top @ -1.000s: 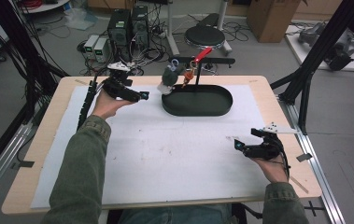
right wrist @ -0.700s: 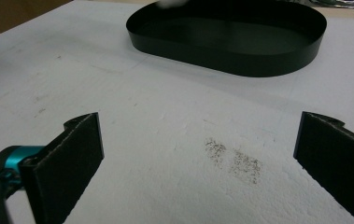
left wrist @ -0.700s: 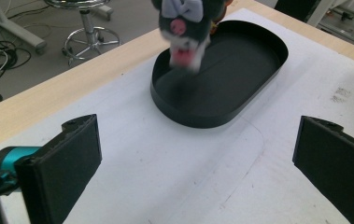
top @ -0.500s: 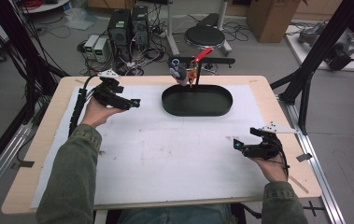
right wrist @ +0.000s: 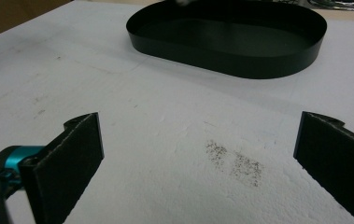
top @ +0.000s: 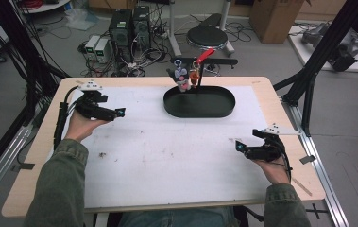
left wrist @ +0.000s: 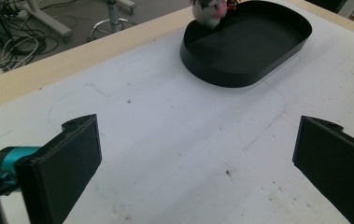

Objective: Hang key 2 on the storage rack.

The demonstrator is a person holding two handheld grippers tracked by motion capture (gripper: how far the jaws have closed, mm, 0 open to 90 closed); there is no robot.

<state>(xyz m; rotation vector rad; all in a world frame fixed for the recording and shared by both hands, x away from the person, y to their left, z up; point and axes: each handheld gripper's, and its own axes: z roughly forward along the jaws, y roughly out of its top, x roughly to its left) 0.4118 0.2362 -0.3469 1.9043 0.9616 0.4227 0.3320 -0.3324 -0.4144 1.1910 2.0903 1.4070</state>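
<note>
The black oval tray [top: 199, 102] is sitting at the desk's [top: 261, 82] far edge, a small plush toy [top: 181, 77] resting at its back rim. You are holding your left gripper [top: 117, 112] and right gripper [top: 239, 146] empty, jaws spread wide, well apart from it.

A lab; computer towers [top: 130, 28] and loose cables [top: 162, 35] on the far floor; black rig frames [top: 330, 52] right; a stool [top: 207, 35] beyond the table [top: 39, 142].
</note>
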